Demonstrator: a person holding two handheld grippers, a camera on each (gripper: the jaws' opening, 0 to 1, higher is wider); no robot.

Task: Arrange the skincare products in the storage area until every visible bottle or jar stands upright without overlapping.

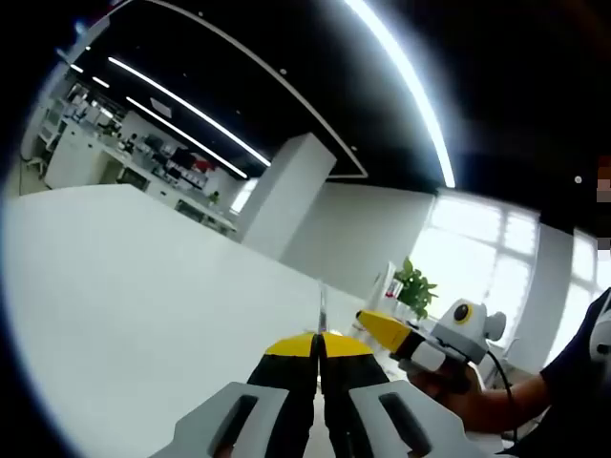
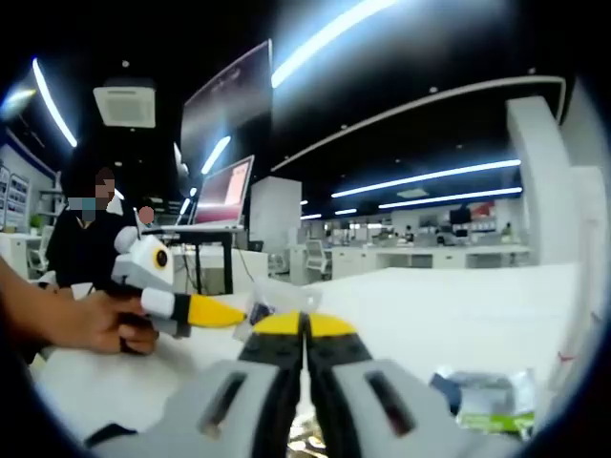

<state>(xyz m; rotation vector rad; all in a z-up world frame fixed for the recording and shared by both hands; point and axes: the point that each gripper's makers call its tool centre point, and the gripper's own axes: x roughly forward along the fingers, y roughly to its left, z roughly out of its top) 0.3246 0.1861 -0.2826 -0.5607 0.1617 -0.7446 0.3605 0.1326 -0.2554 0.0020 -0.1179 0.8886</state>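
Observation:
My left gripper [image 1: 320,342] is shut, its yellow tips pressed together over a white table [image 1: 143,286]. A thin pale sliver [image 1: 323,307] sticks up from between them. In the right gripper view the left gripper [image 2: 241,315] comes in from the left, held by a hand [image 2: 105,324], with a small clear packet [image 2: 282,298] at its tip. My right gripper [image 2: 305,324] is shut just beside that packet, with nothing visible between its jaws. It also enters the left gripper view from the right [image 1: 368,320]. Clear-wrapped green and white packets [image 2: 482,399] lie at lower right on the table.
A person in dark clothes [image 2: 81,243] stands at the left by a laptop on a stand [image 2: 221,196]. A potted plant [image 1: 415,286] and a white pillar [image 1: 286,191] rise beyond the table's far edge. Desks fill the room behind.

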